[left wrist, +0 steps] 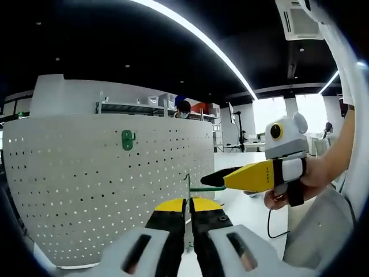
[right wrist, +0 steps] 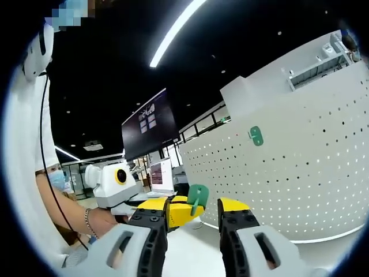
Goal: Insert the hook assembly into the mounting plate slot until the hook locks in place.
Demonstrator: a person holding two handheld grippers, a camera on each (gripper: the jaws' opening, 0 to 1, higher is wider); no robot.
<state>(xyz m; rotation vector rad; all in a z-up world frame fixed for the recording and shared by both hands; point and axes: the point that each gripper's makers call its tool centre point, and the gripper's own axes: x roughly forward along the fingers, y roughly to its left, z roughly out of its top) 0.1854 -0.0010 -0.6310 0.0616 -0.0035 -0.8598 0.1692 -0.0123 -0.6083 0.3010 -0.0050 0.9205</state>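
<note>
The left gripper (left wrist: 188, 205) has its yellow-tipped jaws pressed almost together on the thin upright part of the green hook assembly (left wrist: 188, 186), which rises out of the narrow gap between them; in the right gripper view the same gripper (right wrist: 173, 212) reaches in from the left with the hook assembly (right wrist: 198, 196) at its tip. The right gripper (right wrist: 193, 210) has its jaws spread, with the hook's plate in the gap between them, nearer its left jaw, and I judge it is not clamping; in the left gripper view it (left wrist: 230, 176) comes in from the right, held by a person's hand (left wrist: 288, 187), its tip just beside the hook's sideways arm. Farther off stands the mounting plate (left wrist: 86, 184), a white curved perforated panel, well apart from the held hook, with a second green hook (left wrist: 127, 139) already seated high on it. From here the risks, as I judge them, are that the thin part twists in the left gripper's narrow pinch if the right gripper nudges the arm, that a handover between the two drops the piece, or that the tabs meet the wrong holes and the hook rests without locking. No brand or label can be read; a dark wall screen (right wrist: 149, 124) far behind carries writing too small to make out
</note>
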